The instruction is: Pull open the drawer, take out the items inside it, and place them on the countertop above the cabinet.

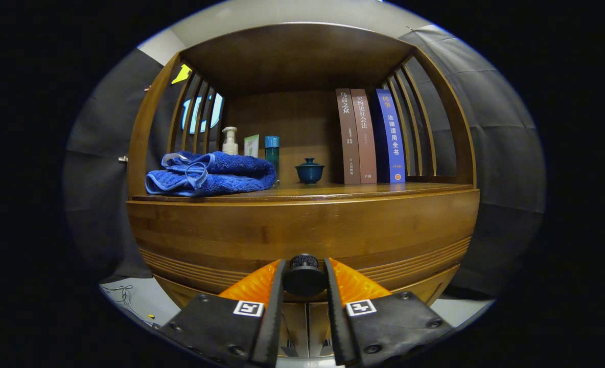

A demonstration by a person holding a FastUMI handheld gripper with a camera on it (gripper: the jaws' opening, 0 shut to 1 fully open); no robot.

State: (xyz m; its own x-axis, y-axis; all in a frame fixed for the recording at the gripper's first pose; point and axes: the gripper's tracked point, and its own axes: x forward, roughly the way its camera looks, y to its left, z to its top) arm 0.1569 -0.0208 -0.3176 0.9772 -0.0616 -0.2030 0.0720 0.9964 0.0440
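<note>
The tongs [304,276] are closed narrow on the drawer knob [304,275], one finger pressing each side of it, so the grip looks seated. The knob is a dark, round, ridged piece standing out from the drawer front [302,235], just at the fingertips.

The step in hand appears to be the pull. It is best done straight back along the drawer's run, level and steady, with the squeeze kept firm; a round knob offers little for the fingers to hook behind, so any upward or sideways tug could let it slip out. The items inside are hidden while the drawer front sits closed.

The drawer front is smooth, varnished wood with fine horizontal grooves along its lower band. Above it lies the desk [333,191], a glossy wooden top inside a slatted cabinet frame. On it rest a plush blue towel [210,174], folded and soft; behind it a pale pump bottle [230,140] and a teal bottle [272,153]; a small glazed lidded cup [310,170]; and three upright books [369,135] near the right slats. The open stretch in front of the cup seems the likeliest landing place.
</note>
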